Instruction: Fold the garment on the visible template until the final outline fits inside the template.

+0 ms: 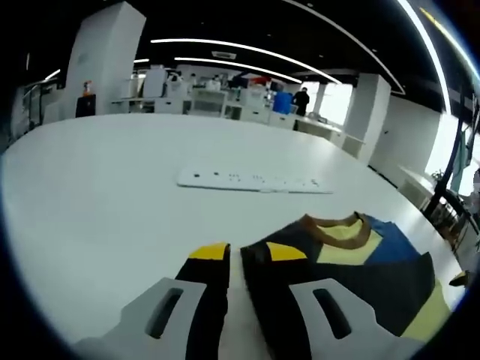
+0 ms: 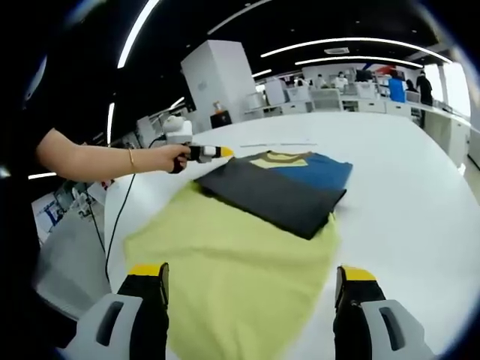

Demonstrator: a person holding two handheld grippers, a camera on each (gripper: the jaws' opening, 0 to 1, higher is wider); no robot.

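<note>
On white table (image 2: 420, 187): folded garment (image 2: 281, 187) overlaps yellow template (image 2: 232, 277); left tongs (image 1: 234, 259) nearly closed, empty; right tongs (image 2: 251, 281) wide open.

I count one garment (image 2: 279, 189), folded, in dark grey, blue and yellow, with one brown collar (image 1: 335, 226). Under it I see one yellow template (image 2: 240, 277). One white table (image 1: 112, 195) carries both. One long white strip (image 1: 253, 181) lies on that table. I count two grippers: the left one (image 2: 225, 152) and the right one (image 2: 255, 300), each with two yellow-tipped jaws. One hand (image 2: 174, 157) shows, wearing one bracelet (image 2: 132, 159).
</note>
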